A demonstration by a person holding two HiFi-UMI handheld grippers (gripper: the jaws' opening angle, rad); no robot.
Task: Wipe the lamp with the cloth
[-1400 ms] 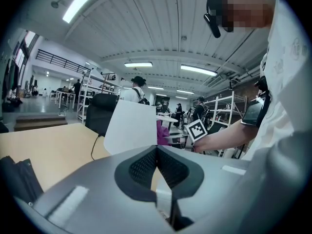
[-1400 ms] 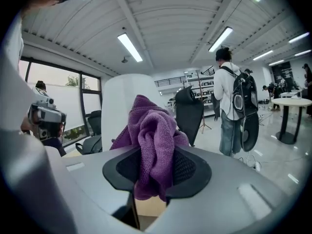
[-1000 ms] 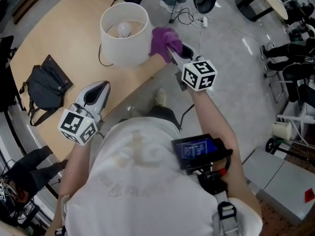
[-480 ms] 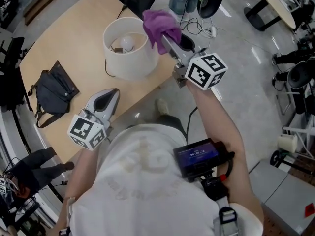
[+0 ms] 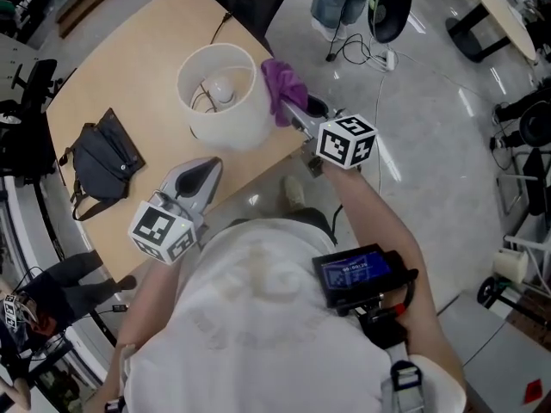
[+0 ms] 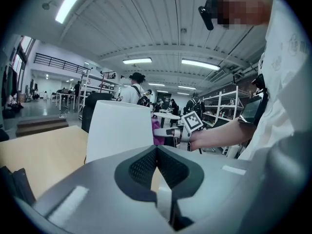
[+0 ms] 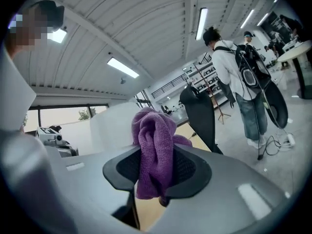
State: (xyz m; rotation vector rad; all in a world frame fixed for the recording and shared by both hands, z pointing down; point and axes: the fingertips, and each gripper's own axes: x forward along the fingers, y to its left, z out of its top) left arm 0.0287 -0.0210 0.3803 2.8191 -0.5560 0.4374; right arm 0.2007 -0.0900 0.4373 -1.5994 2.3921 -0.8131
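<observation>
At upper centre of the head view, white lamp [image 5: 225, 101] upright on the tabletop [image 5: 129, 67]. Purple cloth [image 5: 284, 89] against the shade's right side, clenched in the right hand-held gripper [image 5: 291, 108]. Left hand-held gripper [image 5: 209, 166] lower left, jaws together on nothing. Press lightly, sweep along the curve, avoid tipping the shade.

No legible text; print on the chest screen [image 5: 351, 272] too small and blurred
</observation>
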